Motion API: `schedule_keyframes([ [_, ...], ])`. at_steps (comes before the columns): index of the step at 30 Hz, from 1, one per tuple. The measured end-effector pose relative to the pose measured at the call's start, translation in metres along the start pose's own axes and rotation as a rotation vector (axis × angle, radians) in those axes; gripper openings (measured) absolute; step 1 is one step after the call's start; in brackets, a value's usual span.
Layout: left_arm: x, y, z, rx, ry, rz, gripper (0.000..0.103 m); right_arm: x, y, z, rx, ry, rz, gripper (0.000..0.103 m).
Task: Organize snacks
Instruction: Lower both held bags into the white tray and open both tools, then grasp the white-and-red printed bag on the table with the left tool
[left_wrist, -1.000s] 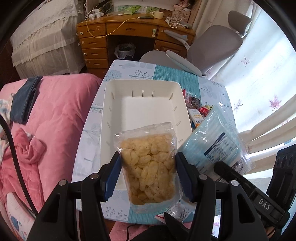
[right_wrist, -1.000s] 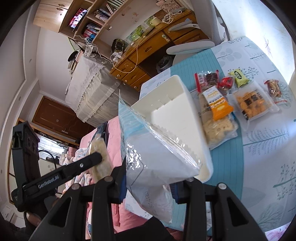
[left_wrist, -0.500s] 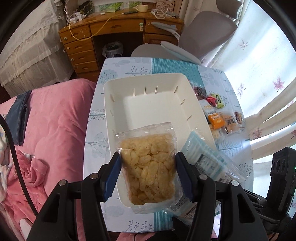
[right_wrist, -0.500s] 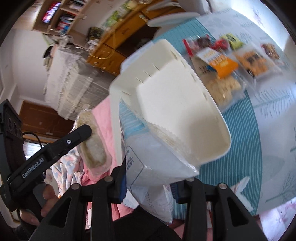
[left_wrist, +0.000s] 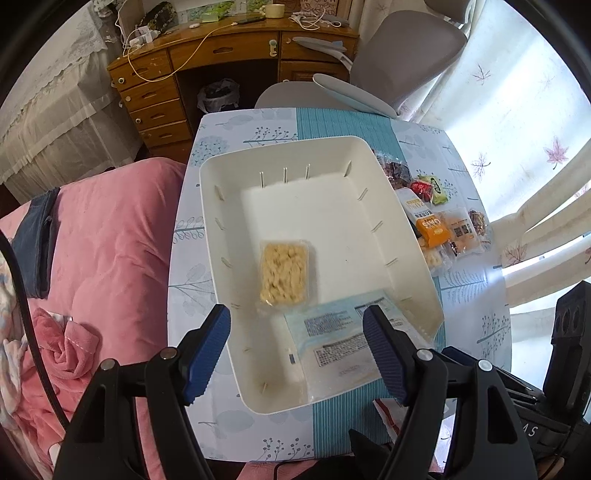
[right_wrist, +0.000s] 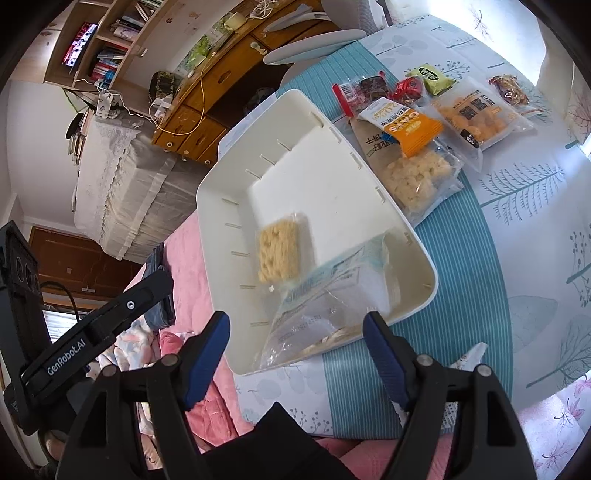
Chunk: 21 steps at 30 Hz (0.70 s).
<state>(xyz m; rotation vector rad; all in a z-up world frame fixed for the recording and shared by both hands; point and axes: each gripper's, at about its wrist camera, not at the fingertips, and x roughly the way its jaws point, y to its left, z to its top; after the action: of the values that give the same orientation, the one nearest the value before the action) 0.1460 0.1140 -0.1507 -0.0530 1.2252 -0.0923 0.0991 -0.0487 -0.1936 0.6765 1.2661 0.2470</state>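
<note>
both my grippers, left gripper (left_wrist: 295, 343) and right gripper (right_wrist: 295, 343), have just opened, now empty; puffed-snack bag (left_wrist: 284, 275) and blue packet (left_wrist: 343, 339) dropped into white bin (left_wrist: 402, 236); table snacks remain.

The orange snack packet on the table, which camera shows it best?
The right wrist view: the orange snack packet lies large and unblocked beside the white bin. In the left wrist view it is small, near the bin's far side.
</note>
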Motion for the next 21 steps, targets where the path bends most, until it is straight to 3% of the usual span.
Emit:
schedule_keyframes([
  [13, 0.0, -0.026, -0.011, -0.014, 0.002, -0.003, 0.073, -0.008, -0.019, 0.001, 0.005, 0.016, 0.025, 0.075],
  [21, -0.013, -0.06, -0.02, -0.061, -0.022, 0.005, 0.073, -0.033, -0.042, 0.012, -0.037, 0.041, 0.04, 0.075],
])
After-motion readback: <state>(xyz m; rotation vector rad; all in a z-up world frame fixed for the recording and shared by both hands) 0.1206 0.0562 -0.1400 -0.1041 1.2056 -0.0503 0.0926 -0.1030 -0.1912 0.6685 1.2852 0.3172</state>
